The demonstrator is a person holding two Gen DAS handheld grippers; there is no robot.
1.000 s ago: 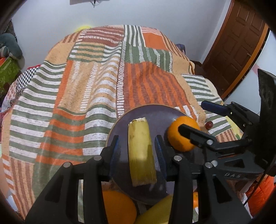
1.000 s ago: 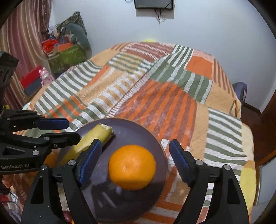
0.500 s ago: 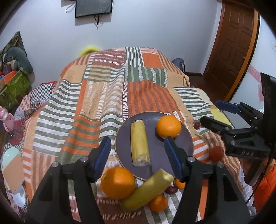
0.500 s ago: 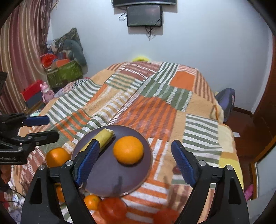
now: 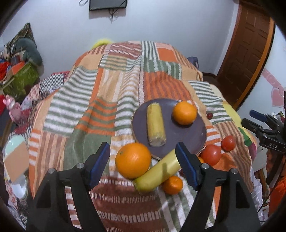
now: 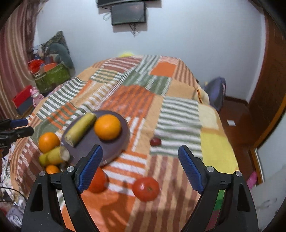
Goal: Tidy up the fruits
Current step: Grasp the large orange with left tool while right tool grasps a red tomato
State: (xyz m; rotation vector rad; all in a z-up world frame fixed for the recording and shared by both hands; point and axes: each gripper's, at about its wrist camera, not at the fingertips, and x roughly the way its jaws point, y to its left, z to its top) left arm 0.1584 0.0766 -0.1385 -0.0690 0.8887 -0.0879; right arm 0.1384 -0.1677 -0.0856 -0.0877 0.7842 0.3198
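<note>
A dark round plate [image 5: 180,137] [image 6: 114,144] lies on the striped bedspread and holds a banana piece [image 5: 155,127] [image 6: 80,129] and an orange [image 5: 184,112] [image 6: 107,127]. On the cloth beside the plate lie a big orange [image 5: 133,160] [image 6: 48,142], a second banana piece [image 5: 157,174] [image 6: 53,157], a small orange [image 5: 172,184] [image 6: 52,169], two tomatoes [image 5: 211,154] [image 6: 145,188] and a small dark red fruit [image 6: 155,141]. My left gripper [image 5: 143,162] is open above the big orange. My right gripper [image 6: 141,166] is open and empty above the tomatoes.
The bedspread [image 5: 110,92] covers a bed that drops off at the right edge. A wooden door [image 5: 248,51] stands at the right. Boxes and toys [image 6: 51,73] are piled on the left. A TV [image 6: 128,13] hangs on the far wall.
Both grippers have pulled back and up from the plate, leaving the banana piece and orange on it. The loose fruits by the plate have come into view.
</note>
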